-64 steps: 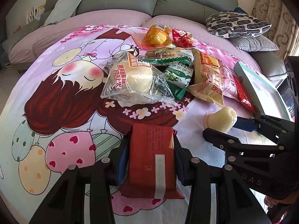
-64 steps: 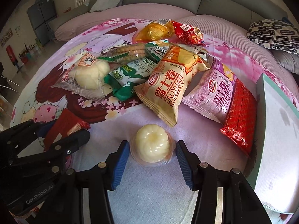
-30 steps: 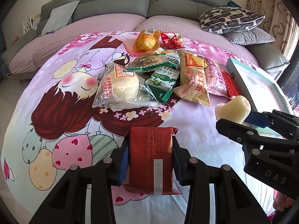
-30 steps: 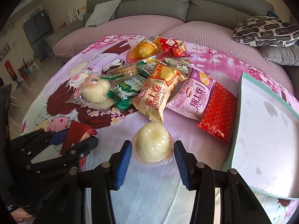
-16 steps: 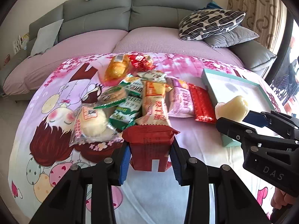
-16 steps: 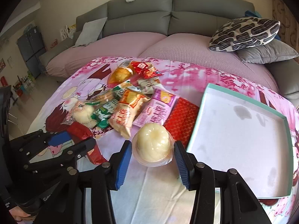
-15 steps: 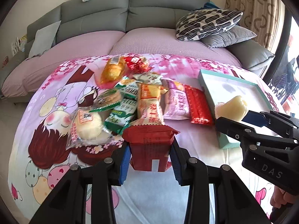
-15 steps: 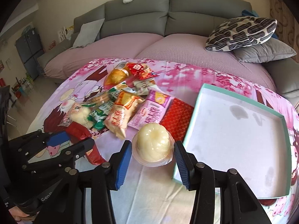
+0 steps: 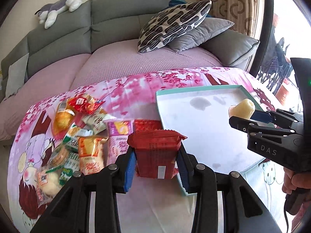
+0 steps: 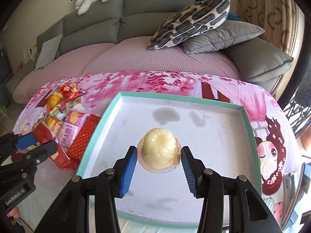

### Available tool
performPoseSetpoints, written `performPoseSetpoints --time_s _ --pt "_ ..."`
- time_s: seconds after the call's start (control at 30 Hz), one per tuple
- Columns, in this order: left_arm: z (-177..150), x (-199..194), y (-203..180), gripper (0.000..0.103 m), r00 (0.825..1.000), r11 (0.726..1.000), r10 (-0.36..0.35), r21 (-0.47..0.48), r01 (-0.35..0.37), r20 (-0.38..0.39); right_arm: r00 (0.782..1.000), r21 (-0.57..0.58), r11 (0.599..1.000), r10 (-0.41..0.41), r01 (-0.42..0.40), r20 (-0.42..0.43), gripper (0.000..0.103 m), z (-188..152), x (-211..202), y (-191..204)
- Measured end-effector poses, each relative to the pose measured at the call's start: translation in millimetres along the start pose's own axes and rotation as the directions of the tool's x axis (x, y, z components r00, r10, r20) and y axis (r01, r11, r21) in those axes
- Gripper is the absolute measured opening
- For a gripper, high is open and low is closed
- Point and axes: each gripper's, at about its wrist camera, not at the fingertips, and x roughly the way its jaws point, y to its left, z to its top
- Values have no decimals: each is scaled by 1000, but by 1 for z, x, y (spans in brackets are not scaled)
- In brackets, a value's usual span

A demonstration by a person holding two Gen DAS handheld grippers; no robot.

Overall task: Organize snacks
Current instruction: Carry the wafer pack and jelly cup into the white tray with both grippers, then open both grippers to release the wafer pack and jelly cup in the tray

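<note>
Sofa w/ cartoon blanket [image 10: 223, 85], tray [image 10: 245, 116] near its right edge. Right gripper [image 10: 158, 160] is clamping jelly cup [image 10: 158, 151] over tray centre: light, squishy, slippery; grip rim. Left gripper [image 9: 155, 164] is pinching red packet [image 9: 155, 153] at tray's left edge: crinkly, crushable.

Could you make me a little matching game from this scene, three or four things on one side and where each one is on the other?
Things:
1. red packet
2. jelly cup
3. plush toy
4. patterned pillow

Places:
A. lying along the top of the sofa back
B. gripped by the right gripper over the teal-rimmed tray
C. leaning on a grey cushion
D. gripped by the left gripper

Pairs: 1-D, 2-B, 3-A, 4-C
</note>
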Motion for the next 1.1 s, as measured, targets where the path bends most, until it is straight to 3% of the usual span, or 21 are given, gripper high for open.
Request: performPoseSetpoints --time_s 0.3,0.7,0.93,1.1 --pt "52 65 -49 41 995 994 -95 50 96 -28 994 42 994 -101 103 -45 49 19 35 -66" --pt "80 141 -78 41 988 992 -110 47 115 -108 985 87 987 -123 134 -119 49 32 78 -102" --pt "80 154 -81 41 986 993 -100 54 108 -136 983 93 987 -117 131 -141 50 30 86 -102" --pt "80 143 -77 56 986 995 -89 41 96 -138 985 96 988 -110 124 -133 64 31 81 -99"
